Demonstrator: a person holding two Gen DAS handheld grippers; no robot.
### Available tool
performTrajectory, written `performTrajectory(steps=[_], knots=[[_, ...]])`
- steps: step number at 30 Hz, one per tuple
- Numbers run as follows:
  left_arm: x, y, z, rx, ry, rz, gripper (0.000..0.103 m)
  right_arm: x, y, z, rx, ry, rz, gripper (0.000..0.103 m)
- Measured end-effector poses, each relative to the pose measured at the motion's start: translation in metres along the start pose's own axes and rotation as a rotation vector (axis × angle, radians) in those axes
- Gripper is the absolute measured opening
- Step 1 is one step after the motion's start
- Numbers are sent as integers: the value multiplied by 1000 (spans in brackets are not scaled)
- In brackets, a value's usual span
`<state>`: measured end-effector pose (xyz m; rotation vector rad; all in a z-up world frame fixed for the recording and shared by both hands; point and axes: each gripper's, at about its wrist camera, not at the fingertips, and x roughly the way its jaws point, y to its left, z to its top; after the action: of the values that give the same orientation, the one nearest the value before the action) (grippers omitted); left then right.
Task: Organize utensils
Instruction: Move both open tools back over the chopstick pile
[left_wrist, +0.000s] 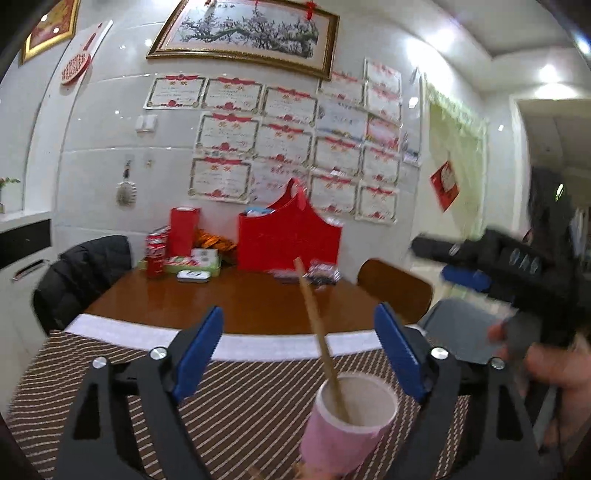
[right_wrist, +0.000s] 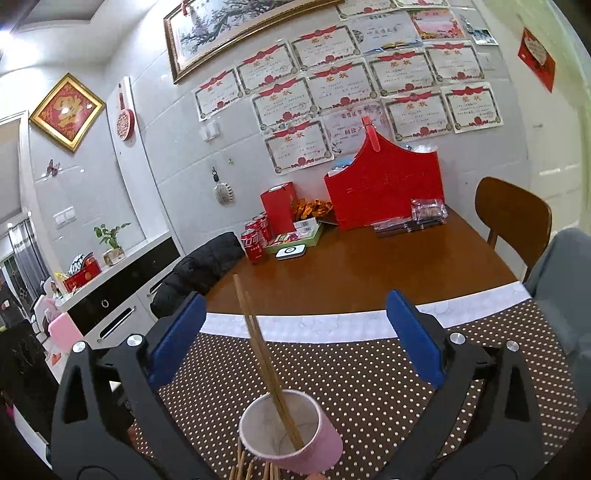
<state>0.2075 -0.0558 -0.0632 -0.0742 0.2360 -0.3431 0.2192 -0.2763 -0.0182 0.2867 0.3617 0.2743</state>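
Nearest, at six o'clock on the dotted mat (right_wrist: 369, 369), a pink cup (right_wrist: 291, 432) holds chopsticks (right_wrist: 264, 354) leaning toward eleven. The right tongs (right_wrist: 295, 343) and left tongs (left_wrist: 299, 350) stand spread, pinching nothing. Farther, at twelve on the desk (right_wrist: 369, 273), a red bag (right_wrist: 384, 192) stands.

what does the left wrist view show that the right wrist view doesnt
Only the left wrist view shows the right gripper from outside, blurred, with the hand holding it, and a striped mat under the cup.

Only the right wrist view shows loose chopsticks lying beside the cup, the sideboard with a plant, and a dotted mat.

Both show a pink cup with chopsticks standing in it between open jaws, the table and the red bag.
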Motion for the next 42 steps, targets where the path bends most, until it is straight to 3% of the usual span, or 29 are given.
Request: performTrajectory(steps=[6, 14, 19, 23, 25, 33, 42], knots=[[-29, 0, -15, 75, 107, 93, 84, -30, 23, -10, -99, 69, -29, 97], [-47, -1, -52, 74, 268, 140, 84, -53, 22, -68, -124, 236, -47, 97], [-56, -4, -78, 95, 349, 162, 84, -59, 3, -104, -72, 292, -29, 97], [-63, -9, -107, 111, 459, 183, 84, -52, -17, -128, 13, 305, 8, 97], [-67, -11, -119, 119, 501, 196, 84, -45, -22, -138, 37, 352, 15, 97], [-73, -22, -170, 143, 681, 221, 84, -53, -35, -140, 58, 346, 34, 97], [-69, -22, -170, 57, 715, 198, 84, -51, -34, -145, 41, 371, 30, 97]])
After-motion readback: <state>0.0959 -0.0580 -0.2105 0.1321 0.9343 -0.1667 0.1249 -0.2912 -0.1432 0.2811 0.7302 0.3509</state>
